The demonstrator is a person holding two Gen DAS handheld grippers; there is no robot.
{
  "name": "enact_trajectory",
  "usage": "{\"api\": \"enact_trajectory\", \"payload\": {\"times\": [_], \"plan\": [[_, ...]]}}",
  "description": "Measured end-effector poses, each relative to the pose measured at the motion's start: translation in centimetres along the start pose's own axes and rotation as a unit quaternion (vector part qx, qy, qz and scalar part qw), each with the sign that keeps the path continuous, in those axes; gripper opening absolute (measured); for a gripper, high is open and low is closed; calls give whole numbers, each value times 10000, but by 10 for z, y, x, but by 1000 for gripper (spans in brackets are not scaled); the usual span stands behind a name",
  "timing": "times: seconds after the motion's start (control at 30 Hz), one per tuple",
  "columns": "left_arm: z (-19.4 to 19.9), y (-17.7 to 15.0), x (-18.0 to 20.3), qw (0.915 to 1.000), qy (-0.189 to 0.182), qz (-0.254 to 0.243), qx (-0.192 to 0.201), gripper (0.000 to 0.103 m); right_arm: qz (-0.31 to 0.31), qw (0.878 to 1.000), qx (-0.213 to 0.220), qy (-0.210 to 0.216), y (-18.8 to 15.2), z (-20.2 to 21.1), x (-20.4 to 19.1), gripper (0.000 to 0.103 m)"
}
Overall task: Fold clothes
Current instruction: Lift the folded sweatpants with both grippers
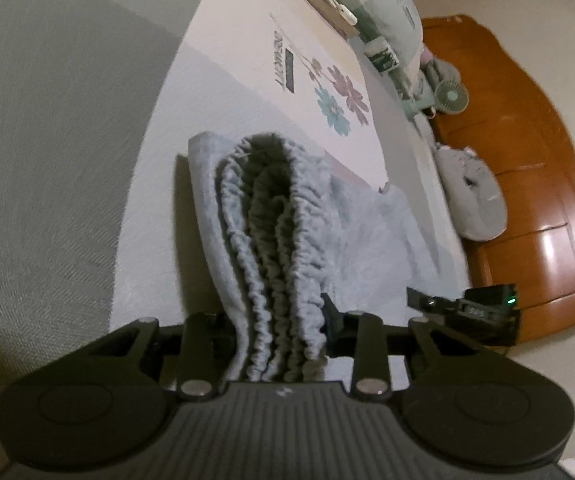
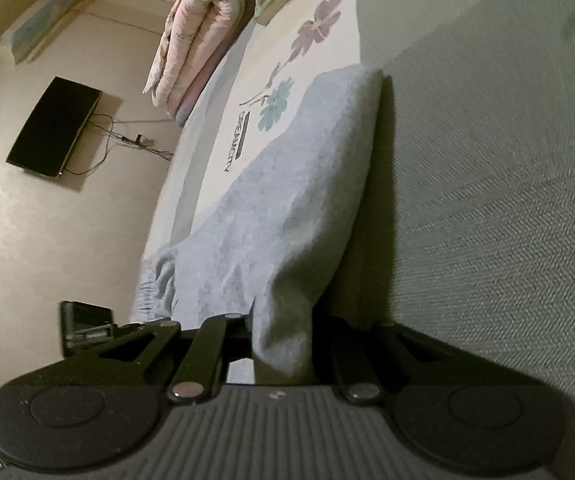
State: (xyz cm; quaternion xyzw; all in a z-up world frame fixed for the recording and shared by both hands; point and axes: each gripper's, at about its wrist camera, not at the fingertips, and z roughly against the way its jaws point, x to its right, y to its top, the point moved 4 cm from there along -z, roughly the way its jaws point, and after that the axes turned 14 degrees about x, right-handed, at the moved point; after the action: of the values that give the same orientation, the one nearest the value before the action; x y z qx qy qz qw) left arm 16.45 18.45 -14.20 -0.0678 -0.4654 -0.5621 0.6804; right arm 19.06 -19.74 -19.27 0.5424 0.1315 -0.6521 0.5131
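A light blue fleecy garment (image 1: 271, 216) with a gathered elastic waistband lies partly on the bed (image 1: 247, 60) and is lifted at the near end. My left gripper (image 1: 279, 332) is shut on the bunched waistband. The right gripper shows at the right of the left wrist view (image 1: 463, 312). In the right wrist view, my right gripper (image 2: 283, 344) is shut on a corner of the same garment (image 2: 299, 184), which hangs stretched from the jaws down to the bed (image 2: 215, 128).
The bed sheet carries a flower print (image 1: 339, 96). A wooden headboard (image 1: 527, 160), a grey plush toy (image 1: 471, 200) and a small fan (image 1: 451, 96) are at the right. A folded quilt (image 2: 199, 36), a black device with cables (image 2: 55, 128) lie beyond.
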Motion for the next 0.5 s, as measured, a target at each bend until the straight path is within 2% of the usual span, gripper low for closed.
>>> {"api": "enact_trajectory", "payload": {"times": [0.2,0.5], "plan": [[4,2,15,9995,175,-277,31,33,477,9985,151,-208,-2,4,-18,18],[10,10,62,9963,70,-840,165,32,751,9964,387,-8,-1,18,-46,18]]}}
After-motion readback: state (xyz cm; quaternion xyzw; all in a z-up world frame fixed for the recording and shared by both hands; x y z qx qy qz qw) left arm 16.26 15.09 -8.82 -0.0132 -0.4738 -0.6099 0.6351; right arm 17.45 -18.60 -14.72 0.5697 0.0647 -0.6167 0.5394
